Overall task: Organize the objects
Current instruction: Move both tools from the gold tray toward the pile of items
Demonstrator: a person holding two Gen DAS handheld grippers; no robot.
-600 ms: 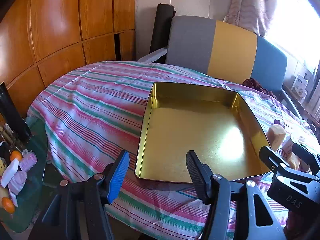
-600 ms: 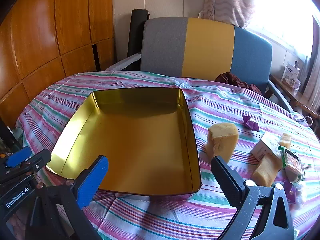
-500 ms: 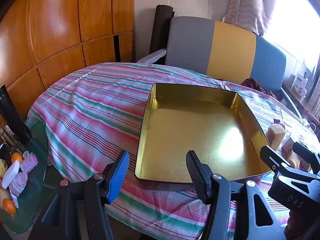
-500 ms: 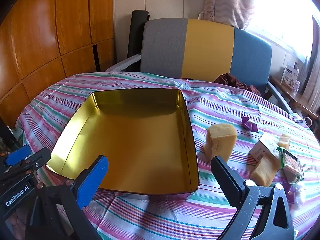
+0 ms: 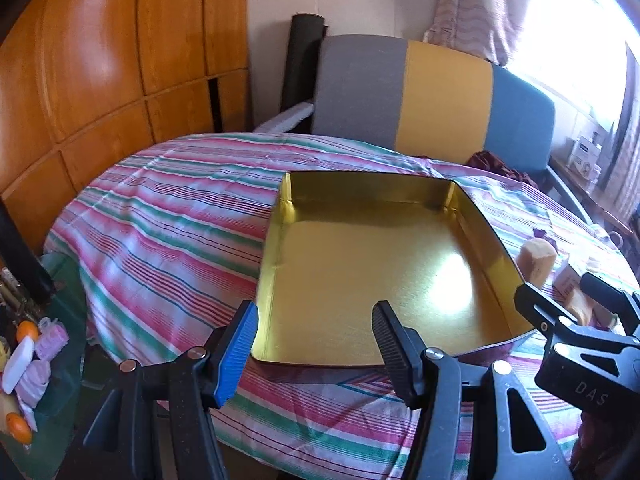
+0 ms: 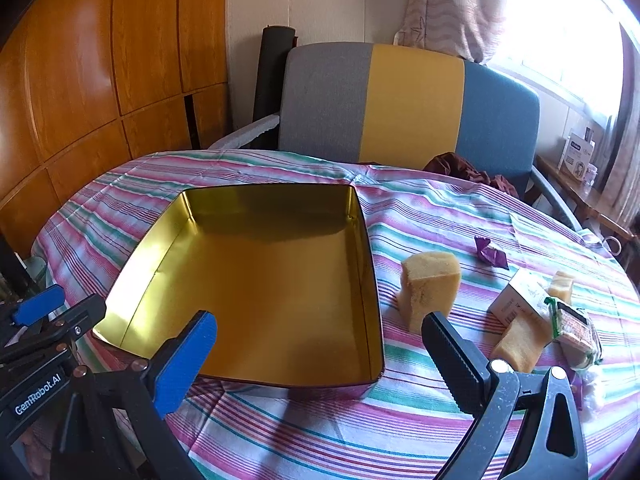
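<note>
With both the left gripper and the right gripper open and empty, the right should reach for the sponge block just beyond its right finger, then carry it leftward into the gold tin.

A shallow gold tin tray lies flat, just ahead of both tongs. Right of it, before the right tongs, stands a yellow sponge block; further right lie a smaller sponge piece, a white carton and a wrapped packet.
</note>
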